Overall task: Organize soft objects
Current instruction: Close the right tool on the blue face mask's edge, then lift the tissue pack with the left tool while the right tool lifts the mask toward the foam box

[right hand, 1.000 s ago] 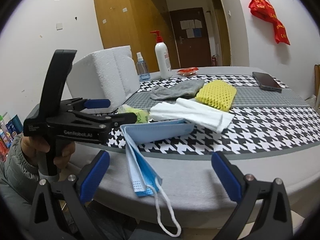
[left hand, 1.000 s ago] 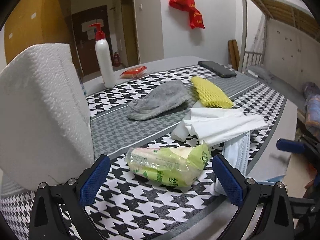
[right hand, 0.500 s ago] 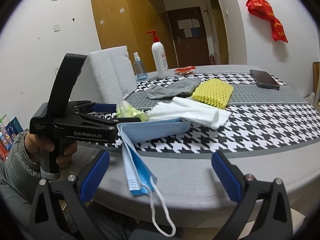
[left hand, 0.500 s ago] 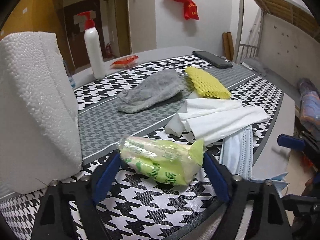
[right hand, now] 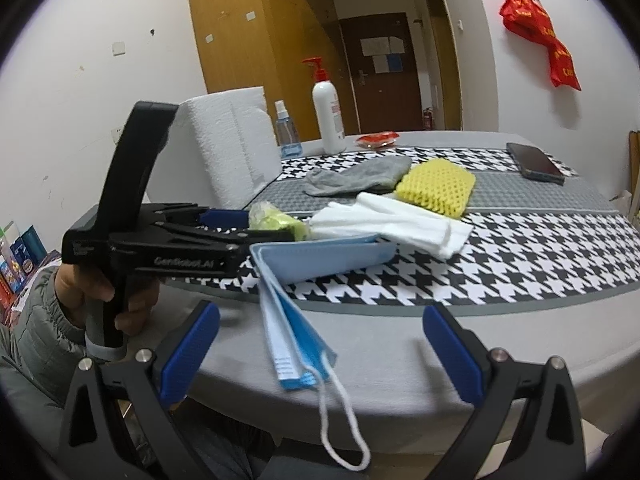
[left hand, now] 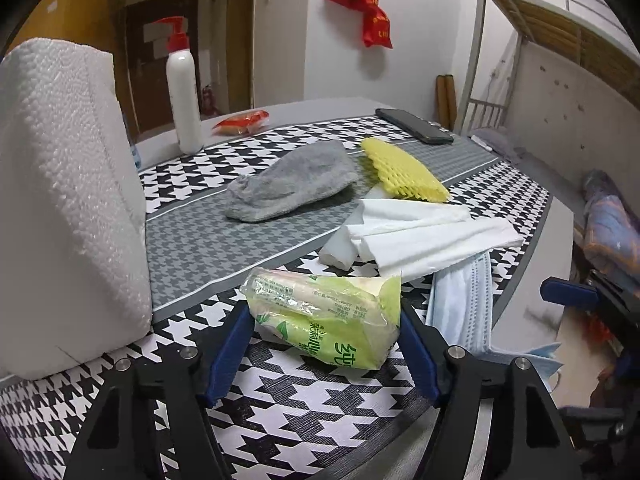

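1. Since 1 second ago, left tool [left hand: 326, 344] has advanced, jaws closing around the green tissue pack [left hand: 328, 320] lying on the tabletop [left hand: 280, 400].
2. Right tool [right hand: 320, 344] hangs wide, empty, near the blue mask [right hand: 316, 256].

right claw [right hand: 320, 352]: open, empty | face mask [right hand: 296, 312]: draped over table edge [right hand: 460, 368]
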Tool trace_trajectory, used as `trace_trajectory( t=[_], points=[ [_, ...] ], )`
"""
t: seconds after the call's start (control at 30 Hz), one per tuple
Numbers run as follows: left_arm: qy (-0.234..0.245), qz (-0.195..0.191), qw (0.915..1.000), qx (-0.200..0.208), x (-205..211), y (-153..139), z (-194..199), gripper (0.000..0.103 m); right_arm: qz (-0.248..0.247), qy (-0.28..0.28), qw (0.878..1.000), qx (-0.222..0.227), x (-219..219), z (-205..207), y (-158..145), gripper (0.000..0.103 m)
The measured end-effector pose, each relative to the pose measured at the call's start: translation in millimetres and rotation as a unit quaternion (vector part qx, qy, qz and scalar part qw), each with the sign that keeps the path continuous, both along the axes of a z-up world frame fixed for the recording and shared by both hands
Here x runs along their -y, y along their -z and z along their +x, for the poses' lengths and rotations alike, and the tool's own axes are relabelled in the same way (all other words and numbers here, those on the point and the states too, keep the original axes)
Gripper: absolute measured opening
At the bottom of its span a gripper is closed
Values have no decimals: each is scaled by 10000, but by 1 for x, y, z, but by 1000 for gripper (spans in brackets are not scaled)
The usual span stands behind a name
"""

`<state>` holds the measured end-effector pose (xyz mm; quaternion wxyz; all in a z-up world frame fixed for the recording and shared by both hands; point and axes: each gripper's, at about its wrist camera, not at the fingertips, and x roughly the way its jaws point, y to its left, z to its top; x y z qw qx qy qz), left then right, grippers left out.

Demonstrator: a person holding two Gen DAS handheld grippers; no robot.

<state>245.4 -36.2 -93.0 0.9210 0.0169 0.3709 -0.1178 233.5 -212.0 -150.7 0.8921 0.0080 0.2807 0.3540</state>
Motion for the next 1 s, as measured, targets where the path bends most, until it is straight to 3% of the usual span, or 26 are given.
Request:
trace_trajectory(
  t=[0.3,0.37,0.5,0.63,0.77,1.0],
  points=[
    [-27,14,10000,-7,1,0,1,72,-167,-232,9996,14,-15,-3,-3,99],
    [-52,-5,10000,-7,0,-1,0,72,-271,-183,9995,5,-17,-2,-1,85],
    [-56,-1,10000,14,1,-1,0,72,-505,-114,9987,9,-22,-3,3,68],
    [-58,-14,10000,12,-1,0,1,72,-658,-117,9977,-78,-25,-1,7,37],
    [-59,-19,10000,11,-1,0,1,72,-663,-228,9975,-49,-28,-6,7,16],
    [-75,-33,9999,59,-2,0,0,72,-435,-219,9987,-137,-23,-6,3,11]
  ],
)
